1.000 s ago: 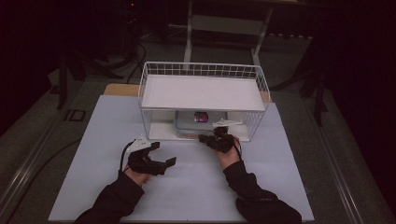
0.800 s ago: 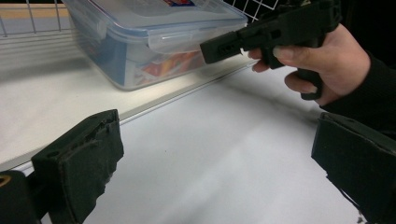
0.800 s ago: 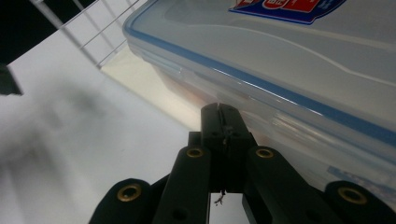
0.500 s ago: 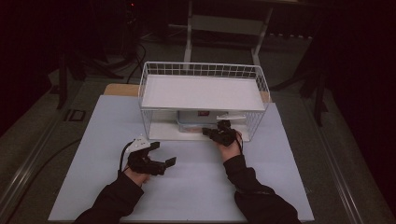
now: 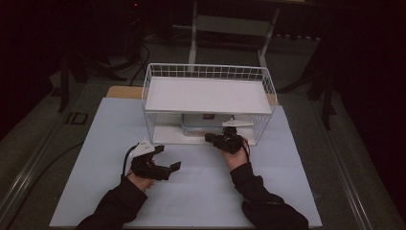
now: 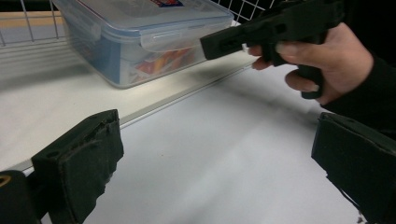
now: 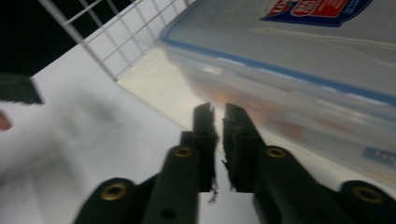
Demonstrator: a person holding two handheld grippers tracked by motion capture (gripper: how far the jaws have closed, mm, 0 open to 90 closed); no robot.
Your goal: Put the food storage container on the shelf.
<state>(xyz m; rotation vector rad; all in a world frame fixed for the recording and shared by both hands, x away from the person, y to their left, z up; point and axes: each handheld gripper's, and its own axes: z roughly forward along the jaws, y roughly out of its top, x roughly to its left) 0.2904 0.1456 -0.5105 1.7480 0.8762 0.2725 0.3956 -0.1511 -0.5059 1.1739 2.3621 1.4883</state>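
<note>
A clear lidded container point(image 5: 203, 125) with a blue rim stands on the lower level of a white wire rack point(image 5: 206, 72). In the left gripper view the container point(image 6: 140, 37) shows colourful contents and a lid flap on its near side. My right gripper point(image 5: 209, 138) points left along the rack's front, its tip point(image 6: 208, 46) just by that flap. In its own view the right gripper point(image 7: 218, 109) has just been opening; a slim gap parts the jaws, with nothing between them, beside the container point(image 7: 303, 56). My left gripper point(image 5: 170, 157) rests on the mat, wide open point(image 6: 217, 128) and empty.
The rack's top level is a bare white board point(image 5: 208, 95). A pale mat point(image 5: 201, 191) covers the table in front of the rack. Dark floor, stands and cables surround the table.
The right gripper has edged forward to the rack's front, close to the container. The left hand has kept still.
</note>
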